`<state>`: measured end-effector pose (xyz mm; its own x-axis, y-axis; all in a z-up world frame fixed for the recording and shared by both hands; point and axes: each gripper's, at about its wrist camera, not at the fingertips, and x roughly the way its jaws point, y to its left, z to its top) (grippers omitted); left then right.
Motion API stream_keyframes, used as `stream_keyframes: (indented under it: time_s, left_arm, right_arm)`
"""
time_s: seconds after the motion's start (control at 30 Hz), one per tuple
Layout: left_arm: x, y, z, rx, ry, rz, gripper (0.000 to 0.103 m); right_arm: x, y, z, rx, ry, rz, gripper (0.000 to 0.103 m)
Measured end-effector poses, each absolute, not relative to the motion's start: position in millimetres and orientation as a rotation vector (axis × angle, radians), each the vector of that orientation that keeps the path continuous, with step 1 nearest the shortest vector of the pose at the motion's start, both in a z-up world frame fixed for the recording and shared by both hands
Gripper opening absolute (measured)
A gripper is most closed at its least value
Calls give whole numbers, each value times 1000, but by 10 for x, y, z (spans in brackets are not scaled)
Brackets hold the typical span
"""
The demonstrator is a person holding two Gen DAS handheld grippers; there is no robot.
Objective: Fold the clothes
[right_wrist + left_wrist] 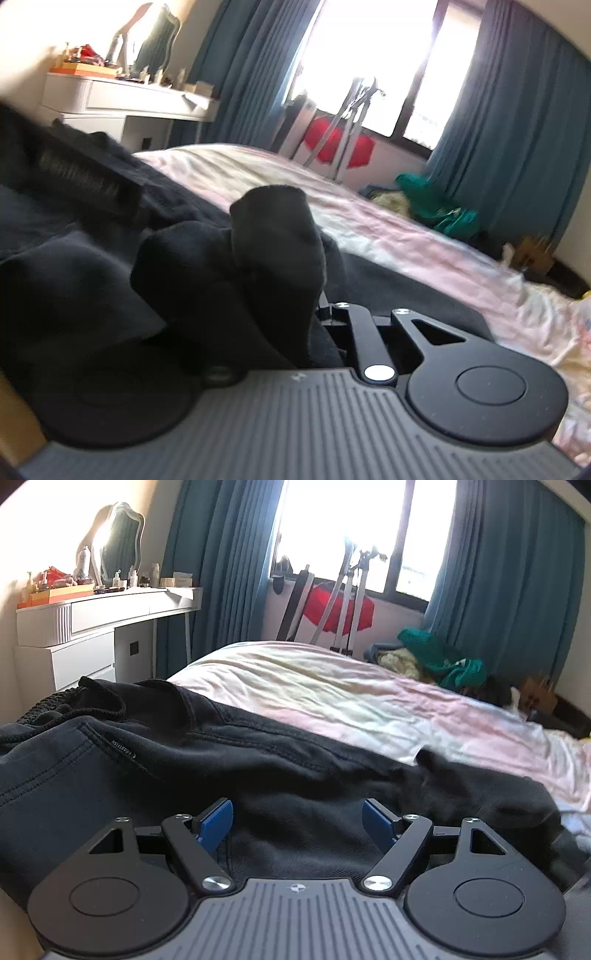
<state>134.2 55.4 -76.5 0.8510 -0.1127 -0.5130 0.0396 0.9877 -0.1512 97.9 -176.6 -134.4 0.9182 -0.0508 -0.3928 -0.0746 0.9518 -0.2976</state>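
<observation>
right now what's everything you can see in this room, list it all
black trousers: one, black, spread across the near part of the bed
bed sheet: one, pale pink and cream, crumpled, covering the bed
dressing table: one, white, far left by the wall, cluttered with bottles
mirror: one, pale frame, on the dressing table
curtains: two, teal, either side of the window
window: one, bright, far wall
green garment: one, green, in a pile beyond the bed
left gripper: open, blue pads, over the trousers
right gripper: shut on a bunched fold of the trousers
</observation>
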Motion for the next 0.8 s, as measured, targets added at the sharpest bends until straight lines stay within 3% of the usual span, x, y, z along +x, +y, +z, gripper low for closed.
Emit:
stream_keyframes:
  time_s: [0.43, 0.5, 0.67, 0.8]
  left_arm:
    - [1277, 624, -730, -167, 514, -68, 79]
    - [1266, 638, -711, -184, 504, -80, 79]
    - [1222, 678, -664, -228, 475, -117, 79]
    - [1171, 654, -638, -234, 459, -151, 79]
  right_arm:
    - [979, -1796, -1344, -171, 438, 117, 18]
    - [983, -1809, -1336, -148, 444, 140, 24]
    - [913, -1892, -1134, 11, 552, 270, 76]
    - [701, -2028, -901, 105, 631, 375, 74]
